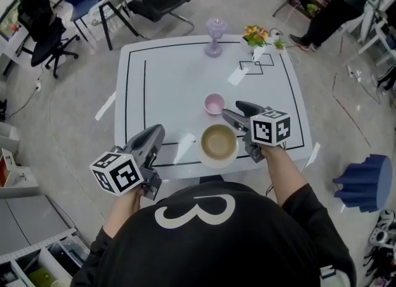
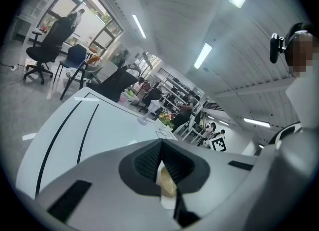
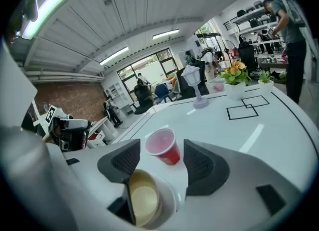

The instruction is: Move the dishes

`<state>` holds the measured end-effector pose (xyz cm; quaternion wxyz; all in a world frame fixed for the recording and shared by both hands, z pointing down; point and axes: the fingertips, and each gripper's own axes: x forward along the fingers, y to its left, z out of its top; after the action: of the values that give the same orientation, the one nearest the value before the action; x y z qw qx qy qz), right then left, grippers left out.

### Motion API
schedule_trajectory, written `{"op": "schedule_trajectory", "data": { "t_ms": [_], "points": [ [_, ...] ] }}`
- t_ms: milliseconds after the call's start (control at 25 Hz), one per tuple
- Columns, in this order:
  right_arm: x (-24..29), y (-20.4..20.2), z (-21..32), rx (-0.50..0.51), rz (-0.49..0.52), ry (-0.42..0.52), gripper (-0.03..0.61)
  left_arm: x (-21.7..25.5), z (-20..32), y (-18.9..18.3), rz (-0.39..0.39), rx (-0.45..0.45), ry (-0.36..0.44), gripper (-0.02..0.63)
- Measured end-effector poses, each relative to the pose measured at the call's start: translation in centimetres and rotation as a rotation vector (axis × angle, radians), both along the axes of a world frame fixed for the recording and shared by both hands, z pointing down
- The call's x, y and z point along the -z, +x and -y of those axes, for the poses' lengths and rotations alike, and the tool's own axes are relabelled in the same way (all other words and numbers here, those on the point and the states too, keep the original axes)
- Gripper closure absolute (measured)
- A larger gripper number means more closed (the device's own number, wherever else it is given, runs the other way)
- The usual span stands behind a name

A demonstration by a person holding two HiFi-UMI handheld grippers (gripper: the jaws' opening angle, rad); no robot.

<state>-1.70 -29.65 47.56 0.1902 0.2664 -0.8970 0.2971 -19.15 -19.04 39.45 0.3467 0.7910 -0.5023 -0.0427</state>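
Both flank bowl (image 1: 218, 143): left hand-held gripper (image 1: 158, 133) closed, right hand-held gripper (image 1: 232, 109) spread.

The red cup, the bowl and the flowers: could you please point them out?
red cup (image 3: 171, 155), right gripper view, its red side.
bowl (image 1: 218, 141), head view, its tan inside.
flowers (image 1: 255, 33), head view, the orange blooms.

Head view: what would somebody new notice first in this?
The bowl at the near edge of the white table, sitting between the two grippers. The right gripper is open beside it, jaws pointing at a small pink cup just behind the bowl, while the left gripper is shut, off to the bowl's left. At the far edge stand a purple glass and flowers.
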Motion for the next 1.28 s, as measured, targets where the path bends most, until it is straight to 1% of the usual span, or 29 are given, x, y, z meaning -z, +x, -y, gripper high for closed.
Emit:
{"op": "schedule_trajectory", "data": {
  "t_ms": [320,680,800,920,1040,1120,1200,1280],
  "points": [
    [-1.0,1.4,-3.8,0.013,-0.002,-0.021,0.327,-0.4,-0.3,0.8,0.014,-0.014,-0.005,0.611],
    [-4.1,2.3,-6.6,0.011,-0.049,-0.063,0.337,-0.7,-0.6,1.4,0.036,-0.027,-0.020,0.611],
    [-5.1,2.5,-7.2,-0.007,-0.052,-0.100,0.361,-0.9,-0.8,1.9,0.034,-0.039,-0.028,0.611],
    [-5.8,2.5,-7.7,-0.027,-0.032,-0.146,0.395,-0.9,-1.0,2.2,0.034,-0.048,-0.032,0.611],
    [-6.4,2.4,-7.8,-0.051,-0.024,-0.172,0.411,-1.1,-1.0,2.4,0.032,-0.050,-0.038,0.611],
    [-6.8,2.3,-7.7,-0.080,0.003,-0.197,0.436,-1.4,-1.1,2.4,0.036,-0.048,-0.042,0.611],
    [-6.8,2.1,-7.6,-0.106,0.025,-0.209,0.454,-1.6,-1.2,2.3,0.045,-0.044,-0.041,0.611],
    [-6.9,2.1,-7.7,-0.118,0.025,-0.207,0.470,-1.7,-1.2,2.2,0.047,-0.040,-0.039,0.611]
  ]
}}
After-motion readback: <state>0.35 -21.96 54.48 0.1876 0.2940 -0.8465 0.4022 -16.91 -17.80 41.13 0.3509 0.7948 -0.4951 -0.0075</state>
